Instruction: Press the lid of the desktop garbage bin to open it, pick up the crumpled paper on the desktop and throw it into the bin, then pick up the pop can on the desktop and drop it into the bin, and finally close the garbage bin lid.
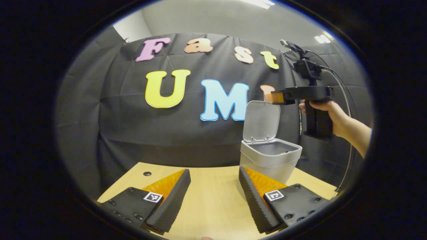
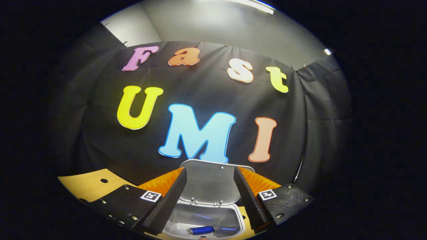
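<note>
Above the open garbage bin (image 2: 206,216), the right gripper (image 2: 210,200) is hovering, fingers wide and empty, upright lid (image 2: 210,183) just ahead, pop can (image 2: 201,230) lying inside.

Black cloth wall (image 1: 133,126), wooden desktop (image 1: 213,200), ceiling lights (image 1: 258,2).

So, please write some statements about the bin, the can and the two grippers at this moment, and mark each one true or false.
1. The bin's lid stands open. True.
2. A can lies inside the bin. True.
3. The right gripper holds the can. False: its fingers are spread with nothing between them.
4. The left gripper is shut. False: it is open above the table.
5. The right gripper is above the open bin. True.
</note>
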Available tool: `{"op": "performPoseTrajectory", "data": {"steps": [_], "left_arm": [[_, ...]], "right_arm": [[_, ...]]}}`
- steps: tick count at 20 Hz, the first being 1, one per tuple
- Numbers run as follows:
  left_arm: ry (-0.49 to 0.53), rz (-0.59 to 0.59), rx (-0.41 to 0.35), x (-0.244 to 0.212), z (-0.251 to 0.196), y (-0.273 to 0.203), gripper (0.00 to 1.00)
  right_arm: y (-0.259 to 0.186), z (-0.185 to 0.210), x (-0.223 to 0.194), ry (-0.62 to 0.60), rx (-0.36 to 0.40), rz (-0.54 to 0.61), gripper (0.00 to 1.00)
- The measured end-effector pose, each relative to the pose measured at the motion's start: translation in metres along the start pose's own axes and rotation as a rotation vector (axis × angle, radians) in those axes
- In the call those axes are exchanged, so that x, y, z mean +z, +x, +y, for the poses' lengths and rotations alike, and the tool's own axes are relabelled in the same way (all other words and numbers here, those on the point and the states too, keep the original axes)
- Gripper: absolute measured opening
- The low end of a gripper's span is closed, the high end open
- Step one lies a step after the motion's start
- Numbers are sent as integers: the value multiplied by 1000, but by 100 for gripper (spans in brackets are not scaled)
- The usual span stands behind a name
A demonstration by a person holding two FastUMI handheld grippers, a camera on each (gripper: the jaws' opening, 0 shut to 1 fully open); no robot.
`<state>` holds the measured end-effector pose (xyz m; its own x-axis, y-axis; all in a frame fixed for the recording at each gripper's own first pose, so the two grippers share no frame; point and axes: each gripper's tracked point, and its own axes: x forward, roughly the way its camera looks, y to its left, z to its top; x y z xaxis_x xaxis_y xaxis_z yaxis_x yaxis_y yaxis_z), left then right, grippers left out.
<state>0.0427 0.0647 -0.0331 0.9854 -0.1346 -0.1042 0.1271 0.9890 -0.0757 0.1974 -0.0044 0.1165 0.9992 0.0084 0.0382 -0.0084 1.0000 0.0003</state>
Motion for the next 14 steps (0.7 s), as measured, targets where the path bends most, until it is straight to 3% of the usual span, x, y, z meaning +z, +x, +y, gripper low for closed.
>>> {"op": "performPoseTrajectory", "data": {"steps": [14], "left_arm": [[-46, 23, 78, -7, 11, -1, 96]], "right_arm": [[90, -46, 5, 120, -98, -20, 90]]}}
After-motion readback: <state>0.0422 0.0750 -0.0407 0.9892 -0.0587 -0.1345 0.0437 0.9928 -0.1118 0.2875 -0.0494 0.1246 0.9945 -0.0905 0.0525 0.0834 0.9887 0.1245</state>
